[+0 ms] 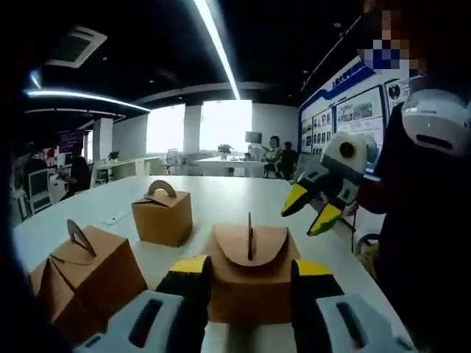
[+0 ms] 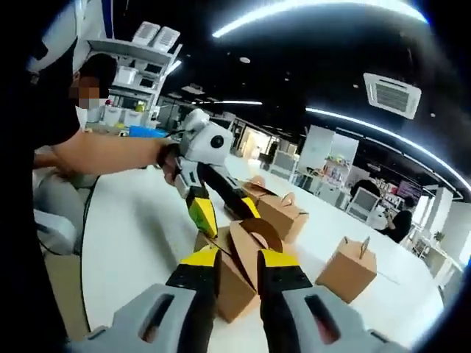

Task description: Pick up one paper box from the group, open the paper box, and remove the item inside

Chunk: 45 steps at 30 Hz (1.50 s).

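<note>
The box sits on the table, held between the left gripper's jaws. The right gripper is set narrow at its handle flap, though a firm pinch cannot be confirmed. The flap is best lifted gently while the body is held steady. All three boxes are closed; the two others stand nearby, contents unseen.

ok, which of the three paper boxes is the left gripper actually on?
The middle paper box, whose handle flaps have opened out. It sits between the left gripper fingers; the left box and far box stand apart, handles closed.
</note>
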Available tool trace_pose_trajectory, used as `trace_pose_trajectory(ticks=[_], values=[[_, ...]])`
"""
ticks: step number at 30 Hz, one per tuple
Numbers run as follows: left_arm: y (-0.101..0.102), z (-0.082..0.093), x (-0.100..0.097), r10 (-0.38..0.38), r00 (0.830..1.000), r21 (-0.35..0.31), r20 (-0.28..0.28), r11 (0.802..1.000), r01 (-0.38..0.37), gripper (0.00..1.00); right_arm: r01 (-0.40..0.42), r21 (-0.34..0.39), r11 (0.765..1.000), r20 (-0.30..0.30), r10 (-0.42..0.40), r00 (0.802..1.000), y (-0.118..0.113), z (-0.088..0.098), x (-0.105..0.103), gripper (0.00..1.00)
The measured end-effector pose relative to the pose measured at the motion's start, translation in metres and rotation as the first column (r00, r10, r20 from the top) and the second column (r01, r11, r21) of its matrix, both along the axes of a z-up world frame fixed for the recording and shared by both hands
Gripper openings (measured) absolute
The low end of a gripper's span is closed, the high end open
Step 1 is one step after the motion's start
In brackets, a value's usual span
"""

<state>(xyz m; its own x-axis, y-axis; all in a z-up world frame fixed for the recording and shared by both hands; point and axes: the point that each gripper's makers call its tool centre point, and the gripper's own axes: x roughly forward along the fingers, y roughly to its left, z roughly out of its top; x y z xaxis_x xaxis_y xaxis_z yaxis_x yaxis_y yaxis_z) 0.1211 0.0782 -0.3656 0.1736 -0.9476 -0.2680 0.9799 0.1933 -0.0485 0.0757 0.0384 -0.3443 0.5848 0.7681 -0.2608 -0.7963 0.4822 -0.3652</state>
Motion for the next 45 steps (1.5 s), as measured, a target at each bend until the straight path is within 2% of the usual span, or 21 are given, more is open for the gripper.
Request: trace_pose_trajectory(ticks=[6, 9, 13, 15, 20, 22, 27, 33, 35, 41, 44, 45], values=[[0.0, 0.0, 0.0, -0.002, 1.0, 0.002, 0.004, 1.0, 0.002, 0.44, 0.053, -0.108, 0.993, 0.07, -0.046, 0.997, 0.004, -0.003, 0.006, 0.19], [0.0, 0.0, 0.0, -0.002, 1.0, -0.003, 0.004, 1.0, 0.002, 0.44, 0.094, -0.181, 0.979, 0.152, -0.067, 0.986, 0.004, 0.001, 0.01, 0.19], [0.0, 0.0, 0.0, -0.003, 1.0, -0.002, 0.003, 1.0, 0.003, 0.44, 0.087, -0.237, 0.968, 0.202, -0.038, 0.979, 0.013, 0.0, 0.005, 0.18], [0.0, 0.0, 0.001, -0.003, 1.0, -0.003, 0.003, 1.0, 0.003, 0.44, 0.091, -0.258, 0.962, 0.221, -0.033, 0.975, 0.015, -0.002, 0.01, 0.18], [0.001, 0.0, 0.001, -0.004, 1.0, -0.005, 0.0, 1.0, 0.004, 0.44, 0.116, -0.306, 0.945, 0.287, -0.025, 0.958, 0.018, -0.003, 0.012, 0.17], [0.001, 0.0, 0.001, -0.004, 1.0, -0.004, 0.0, 1.0, 0.004, 0.44, 0.128, -0.343, 0.931, 0.318, -0.013, 0.948, 0.017, -0.002, 0.014, 0.17], [0.0, 0.0, 0.0, -0.004, 1.0, -0.003, 0.0, 1.0, 0.004, 0.44, 0.137, -0.381, 0.914, 0.35, 0.006, 0.937, 0.018, -0.003, 0.017, 0.16], [0.0, 0.0, 0.0, -0.004, 1.0, 0.001, -0.001, 1.0, 0.004, 0.44, 0.175, -0.46, 0.87, 0.404, 0.03, 0.914, 0.017, -0.007, 0.019, 0.13], [0.0, 0.0, 0.0, -0.004, 1.0, 0.0, -0.001, 1.0, 0.004, 0.44, 0.194, -0.493, 0.848, 0.423, 0.039, 0.905, 0.016, -0.008, 0.019, 0.13], [-0.001, 0.0, 0.001, 0.002, 1.0, 0.004, -0.002, 1.0, -0.002, 0.44, 0.2, -0.53, 0.824, 0.435, 0.061, 0.899, 0.017, -0.013, 0.019, 0.05], [-0.001, 0.0, 0.001, 0.001, 1.0, 0.005, -0.002, 1.0, -0.001, 0.44, 0.215, -0.544, 0.811, 0.445, 0.061, 0.893, 0.018, -0.013, 0.019, 0.05], [-0.001, 0.0, 0.001, 0.0, 1.0, 0.004, -0.002, 1.0, 0.0, 0.44, 0.23, -0.569, 0.79, 0.469, 0.082, 0.879, 0.017, -0.013, 0.019, 0.05]])
